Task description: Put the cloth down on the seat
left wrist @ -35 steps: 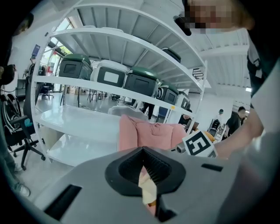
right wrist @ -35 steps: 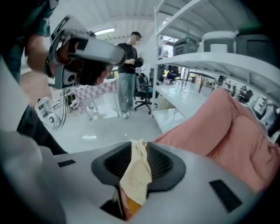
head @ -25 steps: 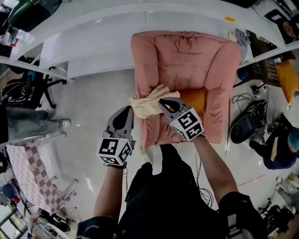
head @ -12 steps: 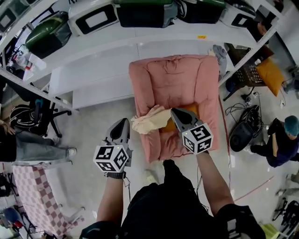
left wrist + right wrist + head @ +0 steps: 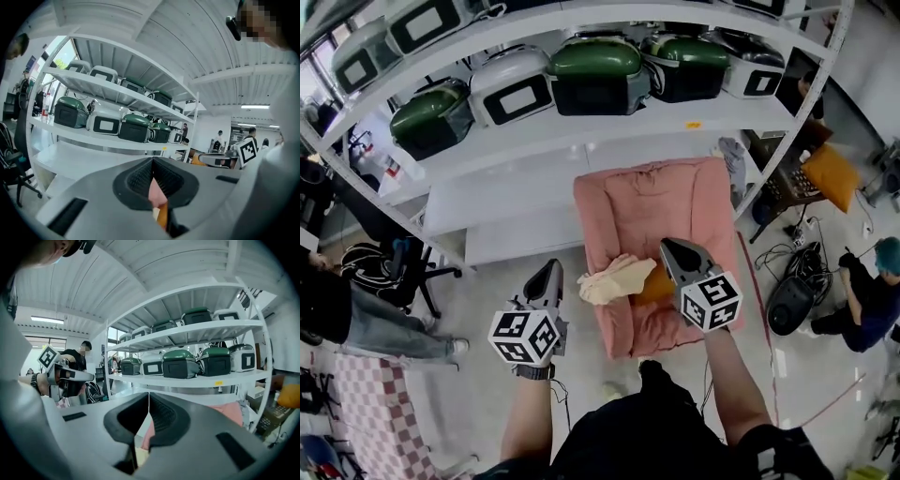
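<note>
The left gripper hangs over the bare floor just left of the seat, apart from everything. Its own view shows its 2 jaws pressed together with nothing between them.

Next to the right, the cloth lies in a loose cream bunch on the seat, at the left edge of the front half. Its right end rests against an orange cushion, and its left end seems to reach past the seat's side. No gripper touches it, so the task looks all but done.

That overhang is the main risk. If enough of the bunch sits beyond the edge, its own weight could drag it down to the floor. A low sweep of the left gripper past that side could also catch the loose end and pull it off.

The right gripper hovers above the seat, just right of the cloth and over the cushion, its 2 jaws also shut and empty. With both pairs closed, any quick fix would be a push, not a pinch. A push from the right would send the cloth toward the edge. The jaws would need to open before the cloth could be lifted and set further in.
</note>
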A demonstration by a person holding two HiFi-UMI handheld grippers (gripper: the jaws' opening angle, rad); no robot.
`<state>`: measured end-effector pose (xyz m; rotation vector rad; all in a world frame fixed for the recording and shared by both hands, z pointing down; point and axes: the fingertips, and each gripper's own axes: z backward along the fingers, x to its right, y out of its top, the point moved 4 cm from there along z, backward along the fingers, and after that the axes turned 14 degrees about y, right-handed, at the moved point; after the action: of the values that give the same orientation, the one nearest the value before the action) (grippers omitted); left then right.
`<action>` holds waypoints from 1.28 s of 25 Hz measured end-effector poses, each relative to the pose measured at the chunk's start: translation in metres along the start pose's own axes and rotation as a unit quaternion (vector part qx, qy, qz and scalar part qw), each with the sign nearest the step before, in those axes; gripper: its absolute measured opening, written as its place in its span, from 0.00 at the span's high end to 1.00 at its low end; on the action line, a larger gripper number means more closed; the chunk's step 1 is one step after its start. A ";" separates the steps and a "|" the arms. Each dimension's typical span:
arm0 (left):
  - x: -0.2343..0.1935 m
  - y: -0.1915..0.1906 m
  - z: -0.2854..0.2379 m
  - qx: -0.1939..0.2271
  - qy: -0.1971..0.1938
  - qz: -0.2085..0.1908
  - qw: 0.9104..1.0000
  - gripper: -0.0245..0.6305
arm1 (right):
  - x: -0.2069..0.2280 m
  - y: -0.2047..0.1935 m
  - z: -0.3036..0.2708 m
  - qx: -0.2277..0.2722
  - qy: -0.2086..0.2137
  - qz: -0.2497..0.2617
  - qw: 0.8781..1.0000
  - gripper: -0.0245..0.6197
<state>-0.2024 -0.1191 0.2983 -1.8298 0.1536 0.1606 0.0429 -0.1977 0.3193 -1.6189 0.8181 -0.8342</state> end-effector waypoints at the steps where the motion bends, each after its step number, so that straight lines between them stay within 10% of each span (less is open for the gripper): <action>1: 0.000 0.004 0.005 0.004 0.000 -0.002 1.000 0.95 | -0.004 0.005 0.003 0.004 0.000 0.004 1.000 0.95; 32: 0.007 0.079 0.088 0.095 0.008 -0.017 0.995 0.95 | -0.061 0.088 0.056 0.074 -0.006 0.076 0.994 0.95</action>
<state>-0.2134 -0.0550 0.1997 -1.6431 0.1431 0.1043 0.0510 -0.1335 0.2175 -1.4126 0.8399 -0.7587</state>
